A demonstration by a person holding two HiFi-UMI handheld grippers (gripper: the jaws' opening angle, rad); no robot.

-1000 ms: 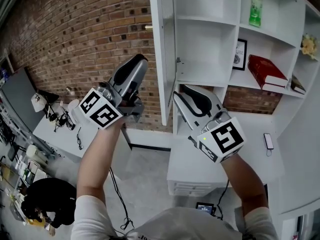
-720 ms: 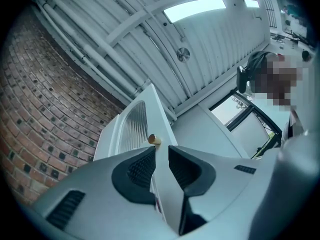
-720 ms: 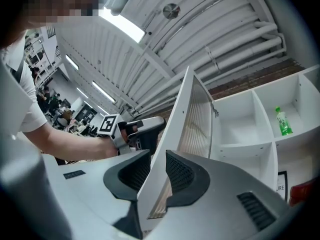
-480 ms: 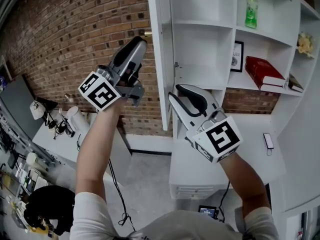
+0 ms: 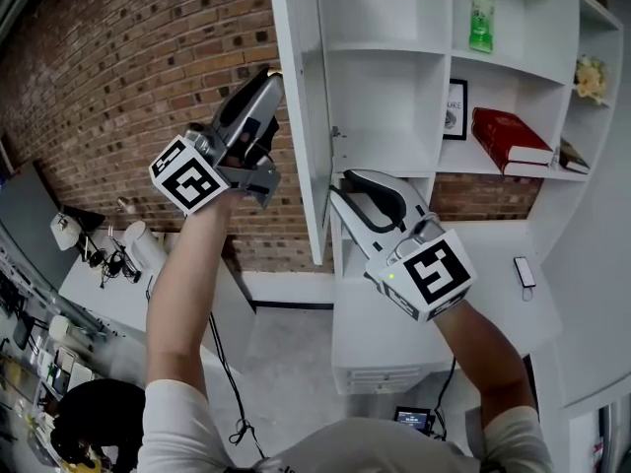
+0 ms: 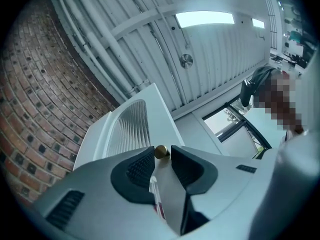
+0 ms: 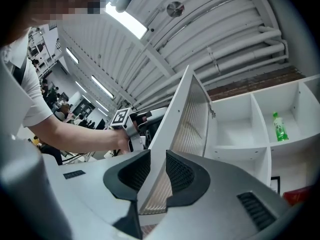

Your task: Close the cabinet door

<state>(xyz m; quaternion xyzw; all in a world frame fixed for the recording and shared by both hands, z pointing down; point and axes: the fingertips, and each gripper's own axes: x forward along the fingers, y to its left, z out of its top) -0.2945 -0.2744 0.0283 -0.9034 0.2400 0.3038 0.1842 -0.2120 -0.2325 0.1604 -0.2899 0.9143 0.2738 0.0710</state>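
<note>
The white cabinet door (image 5: 296, 116) stands open, edge-on to me, its ribbed panel (image 6: 131, 129) filling the left gripper view. My left gripper (image 5: 268, 75) is raised against the door's outer face at its small brass knob (image 6: 161, 152). The knob sits right at the tips of the left gripper (image 6: 162, 156), in a narrow gap; no clamping shows. My right gripper (image 5: 340, 180) is lower, just right of the door's bottom edge. Through the narrow gap of the right gripper (image 7: 158, 164) I see the door (image 7: 185, 114); whether the jaws touch it I cannot tell.
The open white shelves hold a green bottle (image 5: 481, 16), a framed picture (image 5: 452, 106) and a red book (image 5: 508, 136). A brick wall (image 5: 128, 67) lies left of the door. Below are a white desk (image 5: 385, 333) with a phone (image 5: 524, 271) and a cluttered table at lower left.
My left gripper has risen along the door's outer face up to the knob. The right gripper has stayed near the door's lower edge.
</note>
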